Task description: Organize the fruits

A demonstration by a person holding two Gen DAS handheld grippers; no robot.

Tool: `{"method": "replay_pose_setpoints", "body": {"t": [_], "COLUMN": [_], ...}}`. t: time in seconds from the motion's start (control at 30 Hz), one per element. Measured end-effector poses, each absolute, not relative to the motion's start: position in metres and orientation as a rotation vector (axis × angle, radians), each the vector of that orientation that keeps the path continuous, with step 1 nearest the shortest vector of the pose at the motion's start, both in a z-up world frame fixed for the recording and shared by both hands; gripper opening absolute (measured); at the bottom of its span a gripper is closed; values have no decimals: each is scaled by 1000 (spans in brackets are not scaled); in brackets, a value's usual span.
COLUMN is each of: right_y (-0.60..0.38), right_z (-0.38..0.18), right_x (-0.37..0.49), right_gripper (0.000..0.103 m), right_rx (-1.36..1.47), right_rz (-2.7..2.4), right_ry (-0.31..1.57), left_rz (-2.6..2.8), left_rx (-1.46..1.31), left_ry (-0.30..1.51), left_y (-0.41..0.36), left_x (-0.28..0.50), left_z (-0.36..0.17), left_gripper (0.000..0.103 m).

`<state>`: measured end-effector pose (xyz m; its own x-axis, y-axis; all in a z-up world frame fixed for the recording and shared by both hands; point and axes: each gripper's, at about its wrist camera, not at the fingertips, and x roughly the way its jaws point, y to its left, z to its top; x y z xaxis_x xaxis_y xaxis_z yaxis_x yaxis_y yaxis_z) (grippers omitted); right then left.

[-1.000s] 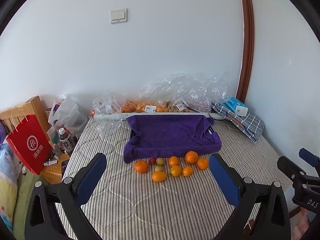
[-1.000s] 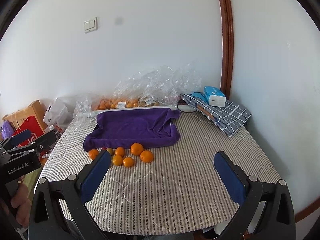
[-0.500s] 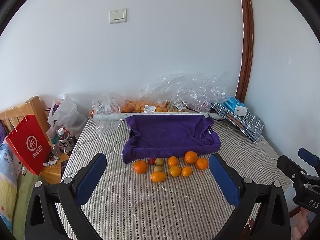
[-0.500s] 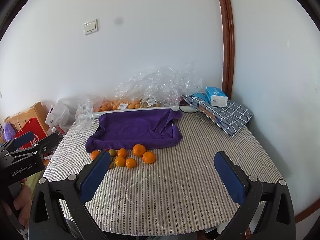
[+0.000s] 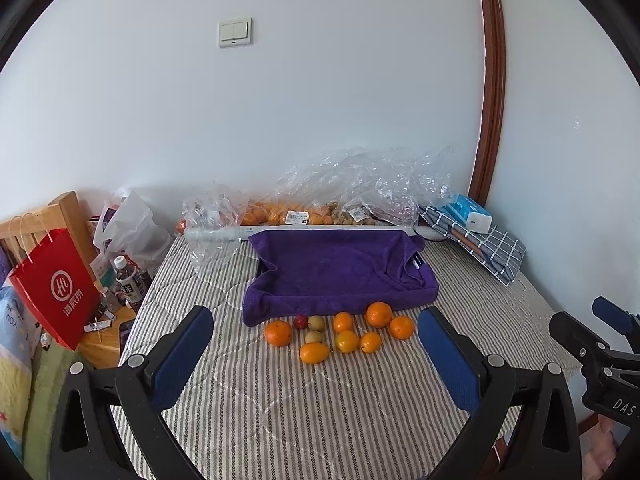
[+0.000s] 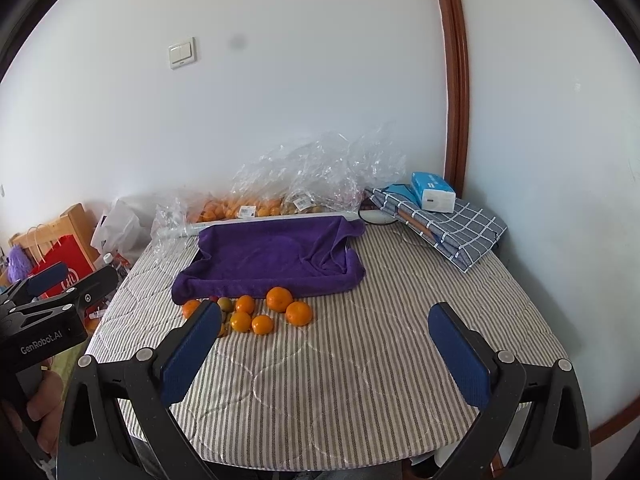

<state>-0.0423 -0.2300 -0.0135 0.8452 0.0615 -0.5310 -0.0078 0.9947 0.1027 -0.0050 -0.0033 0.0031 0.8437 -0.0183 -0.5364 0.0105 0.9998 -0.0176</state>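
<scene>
Both of your grippers hover wide open above the striped bench, holding nothing.

Your left gripper and right gripper face the purple towel-lined tray; the fruits lie clustered just in front of the tray, with bagged fruit behind it.

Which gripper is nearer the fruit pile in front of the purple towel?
Left, judging by views. The left gripper faces the fruit pile head-on, framing it between open fingers. The right gripper sits off to the pile's right, so the fruit shows by its left finger.
</scene>
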Motion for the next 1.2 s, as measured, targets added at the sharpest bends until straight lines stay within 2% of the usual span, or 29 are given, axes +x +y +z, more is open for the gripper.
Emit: {"method": "replay_pose_setpoints", "body": {"t": [0.8, 1.0, 1.2], "right_y": [-218, -210, -198], "right_z": [-20, -45, -88], "right_x": [-35, -6, 30], "right_gripper": [102, 102, 101], "right_rx": [73, 77, 70], "right_rz": [48, 65, 79], "right_ry": [537, 578, 675], "left_rz": [-6, 33, 64], "left_rx": [-6, -7, -66], "left_ry": [549, 592, 720], "left_y": [6, 26, 61], "left_x": [4, 32, 68], "left_z": [-2, -34, -89], "left_gripper": [103, 103, 101]}}
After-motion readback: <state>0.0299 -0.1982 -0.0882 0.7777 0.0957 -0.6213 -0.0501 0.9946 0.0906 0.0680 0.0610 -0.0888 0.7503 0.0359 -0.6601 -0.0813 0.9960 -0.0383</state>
